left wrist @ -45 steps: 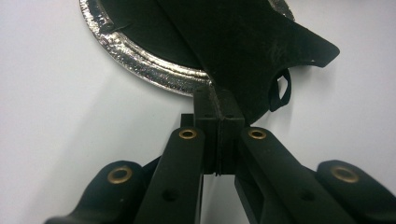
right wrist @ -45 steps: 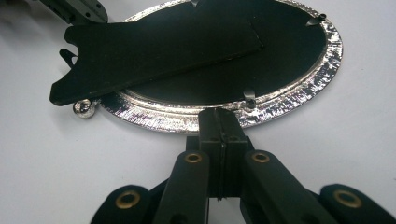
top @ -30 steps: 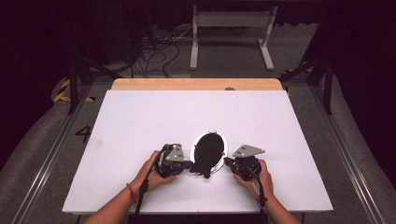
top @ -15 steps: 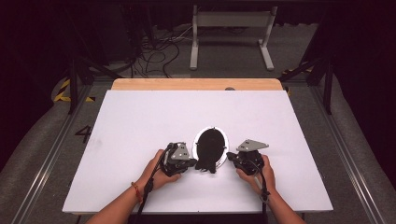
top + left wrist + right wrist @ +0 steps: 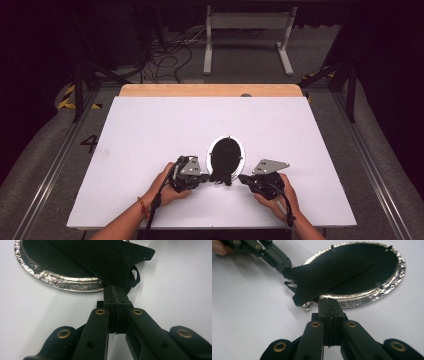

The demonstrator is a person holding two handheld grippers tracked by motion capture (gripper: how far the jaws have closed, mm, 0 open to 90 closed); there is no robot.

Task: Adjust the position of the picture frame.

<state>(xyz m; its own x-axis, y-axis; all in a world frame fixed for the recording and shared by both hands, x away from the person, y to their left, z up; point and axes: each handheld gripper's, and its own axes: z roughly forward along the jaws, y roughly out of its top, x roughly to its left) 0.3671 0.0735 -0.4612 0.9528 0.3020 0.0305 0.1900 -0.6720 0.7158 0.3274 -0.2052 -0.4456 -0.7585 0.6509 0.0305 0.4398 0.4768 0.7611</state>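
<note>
While both hands work low in the high view's centre, the left gripper has its jaws closed on the black backing, peeling it up off the oval frame. The right gripper sits closed and empty at the frame's rim. Next seems a steady pull. The frame's long axis runs toward the desk's far edge.

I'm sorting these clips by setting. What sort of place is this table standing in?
Probably a lab or recording studio rather than a home: a white table stands between metal floor rails, loose black cables lie on the grey floor, and yellow-black hazard tape marks it.
</note>
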